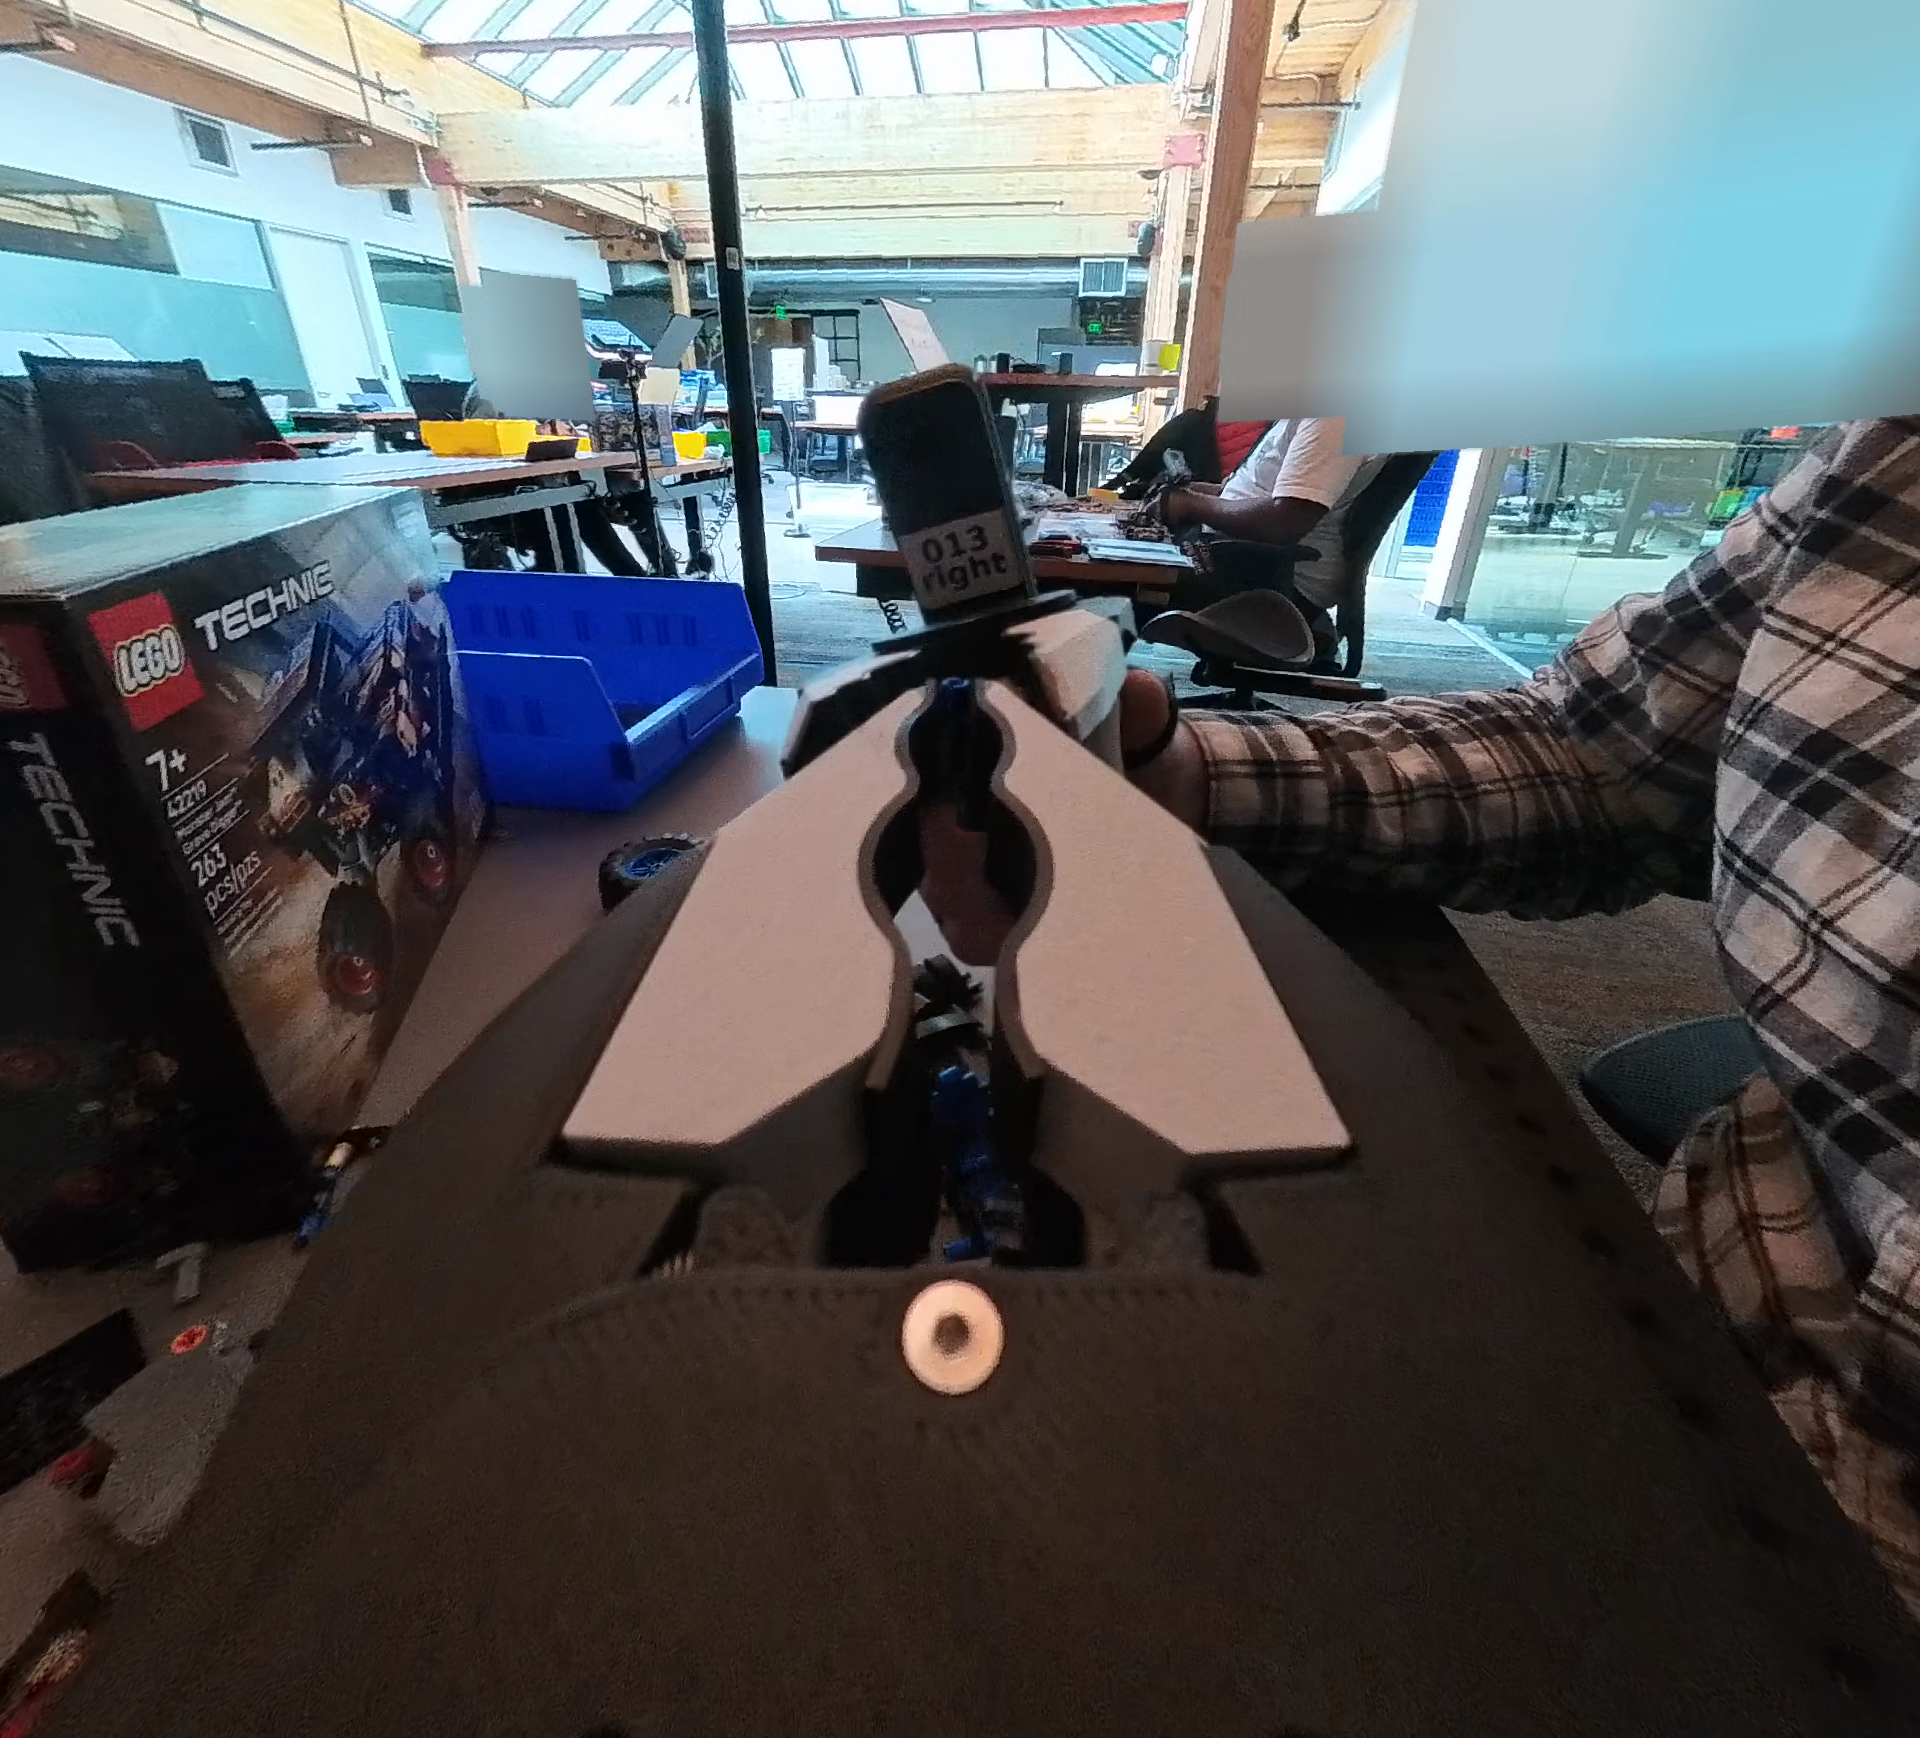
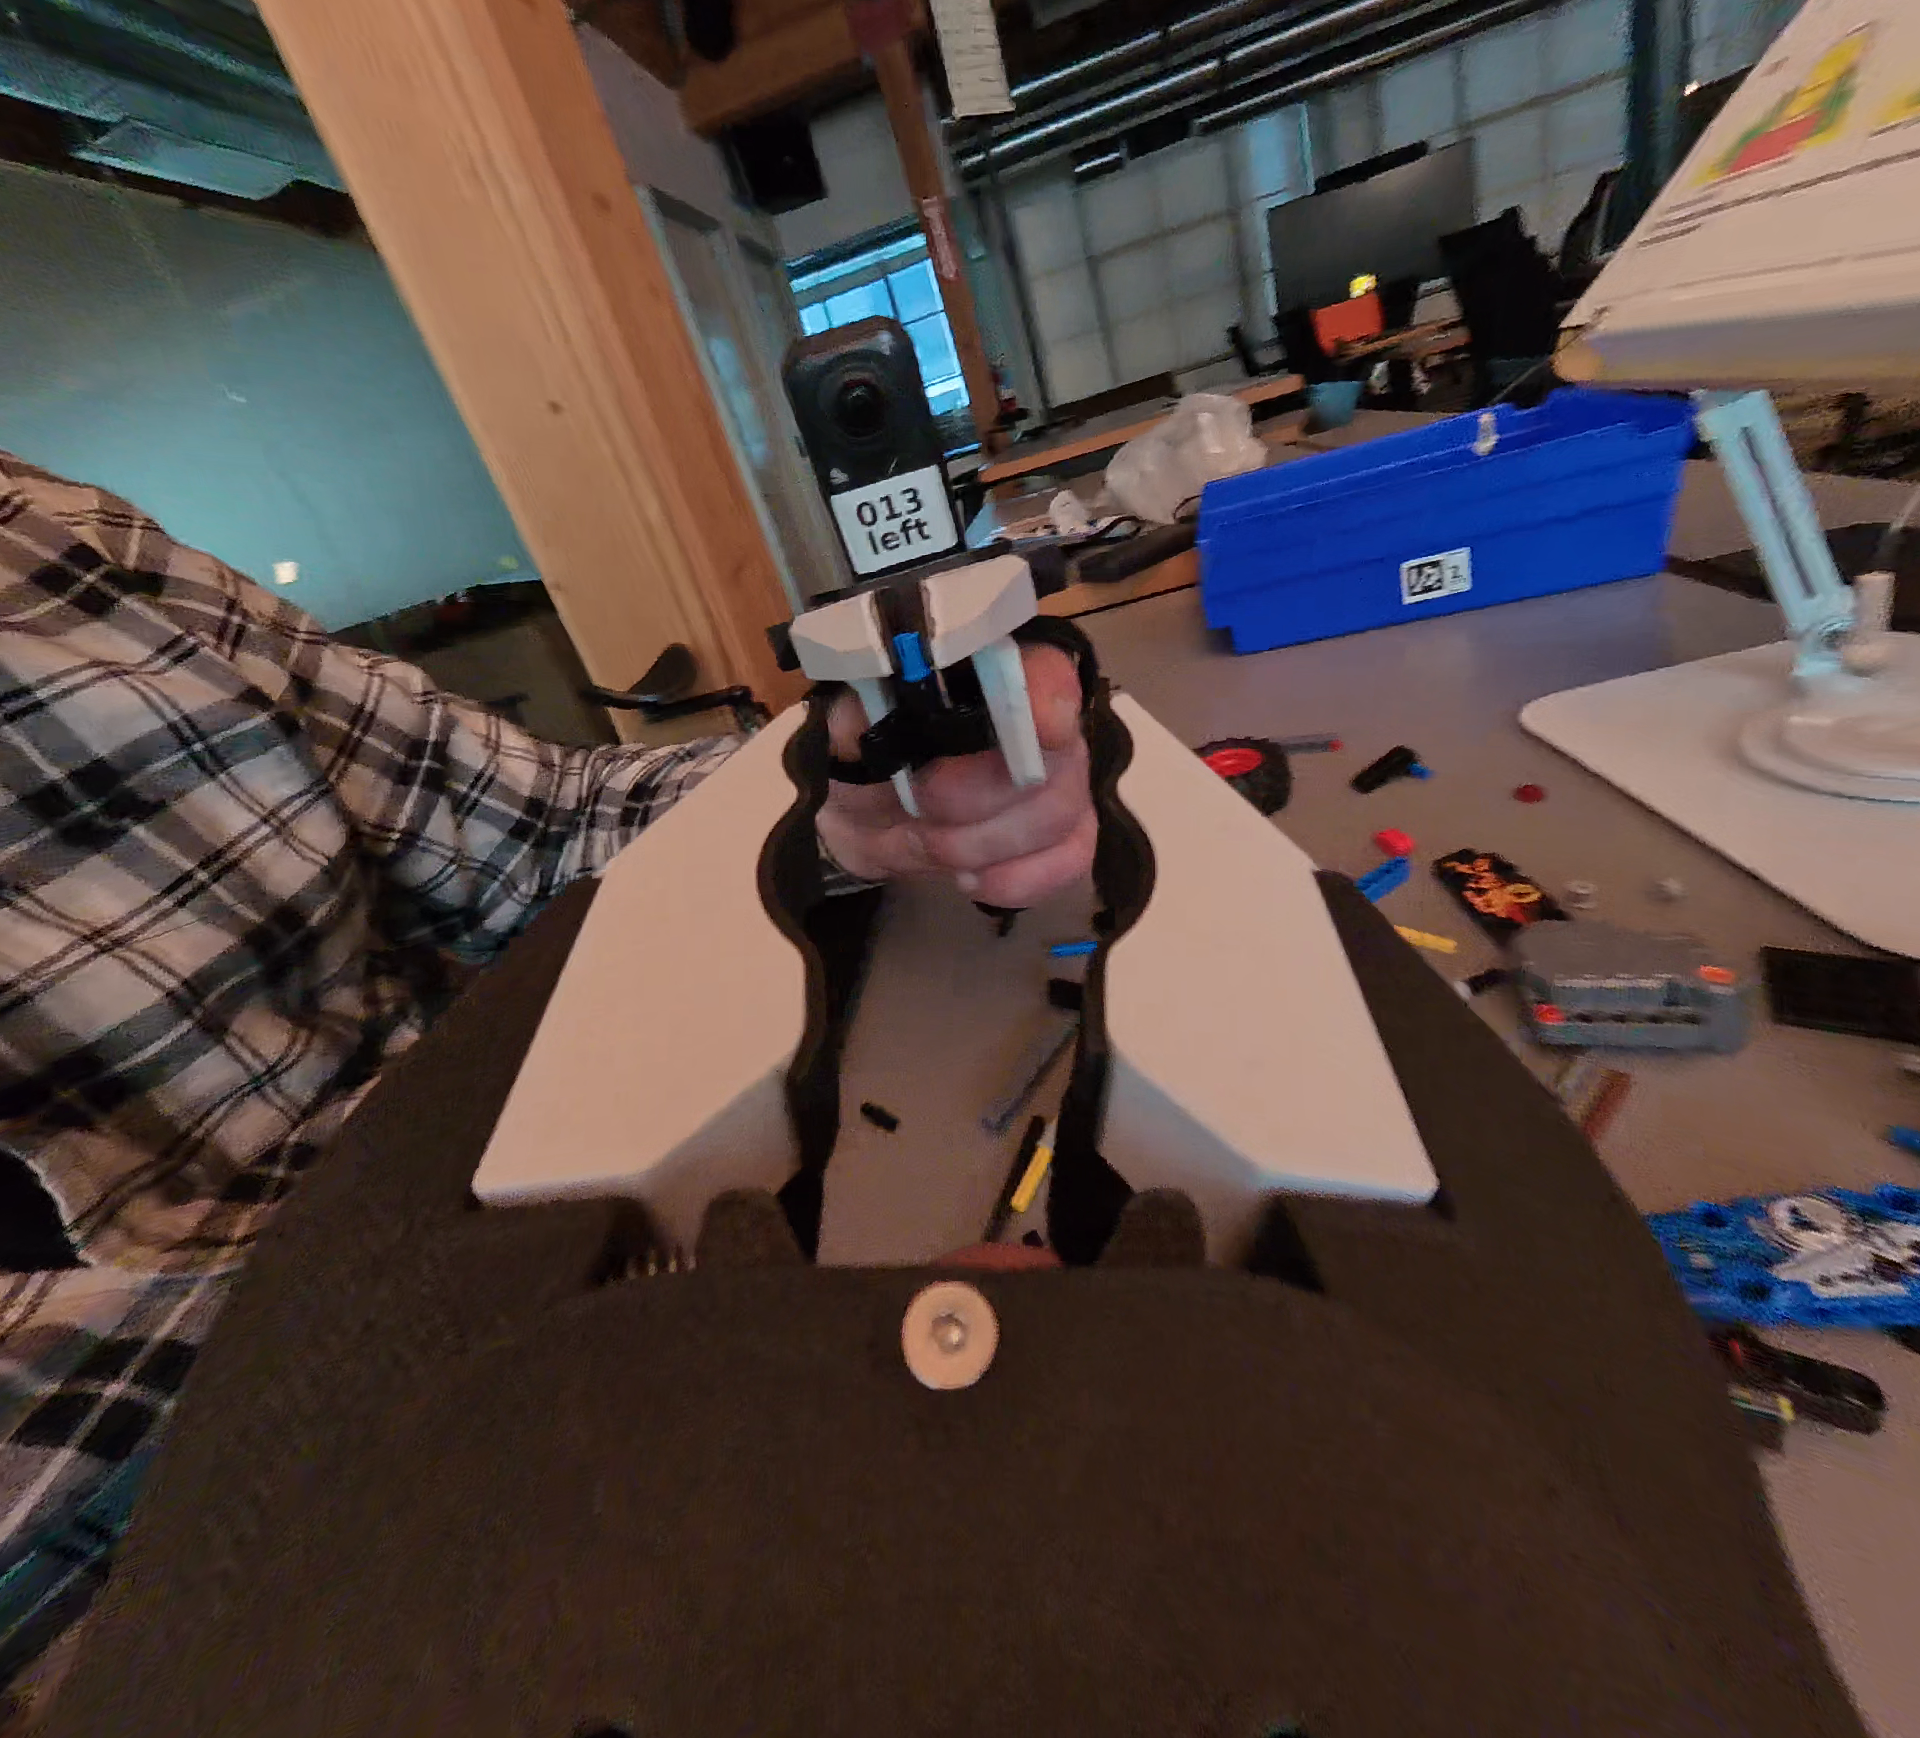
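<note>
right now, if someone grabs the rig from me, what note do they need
Left gripper: shut on a small black-and-blue piece, held above the table.
Right gripper: open, facing the left gripper tip to tip. The piece sits in line with its gap. I cannot tell whether they touch.
On the table: wheel, loose parts, grey block and blue bin. The box stands on the left gripper's side.
So far: the piece is off the table in one gripper only, and the right gripper has not closed on anything.
</note>
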